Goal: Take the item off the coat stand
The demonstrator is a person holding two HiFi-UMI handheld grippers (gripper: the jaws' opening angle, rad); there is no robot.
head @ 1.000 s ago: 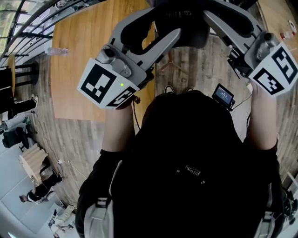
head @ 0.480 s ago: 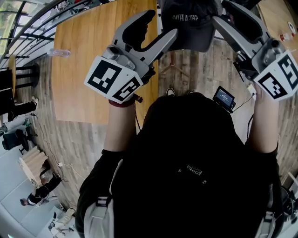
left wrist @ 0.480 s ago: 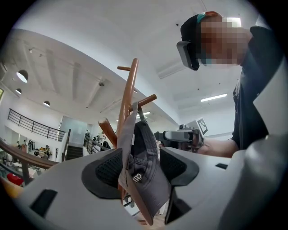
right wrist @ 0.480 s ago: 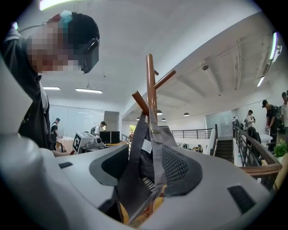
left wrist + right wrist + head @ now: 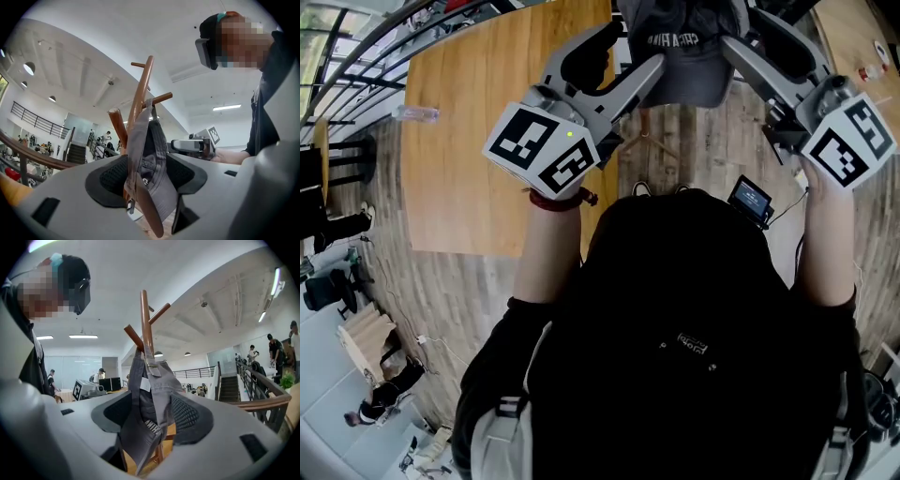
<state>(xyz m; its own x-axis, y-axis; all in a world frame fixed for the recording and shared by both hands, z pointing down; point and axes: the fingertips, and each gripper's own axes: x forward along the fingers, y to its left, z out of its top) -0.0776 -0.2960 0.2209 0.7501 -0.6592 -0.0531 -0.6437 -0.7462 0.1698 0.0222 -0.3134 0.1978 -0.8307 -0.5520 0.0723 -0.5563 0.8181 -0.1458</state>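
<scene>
Wood floor (image 5: 689,141) and a table (image 5: 478,159) are lying below. I am holding my left gripper (image 5: 635,47) wide and opening my right gripper (image 5: 742,30), neither pinching the grey cap (image 5: 680,70) hanging between them on the coat stand (image 5: 140,89). It looks soft and light, so I am judging the stiffer brim the surest hold.

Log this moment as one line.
cap: hanging on coat stand | left gripper: open around cap | right gripper: opening, cap between jaws

support: wooden coat stand (image 5: 142,89); carries: grey cap (image 5: 157,154) hanging from it | wooden table (image 5: 487,141); on it: bottle (image 5: 417,113)
</scene>
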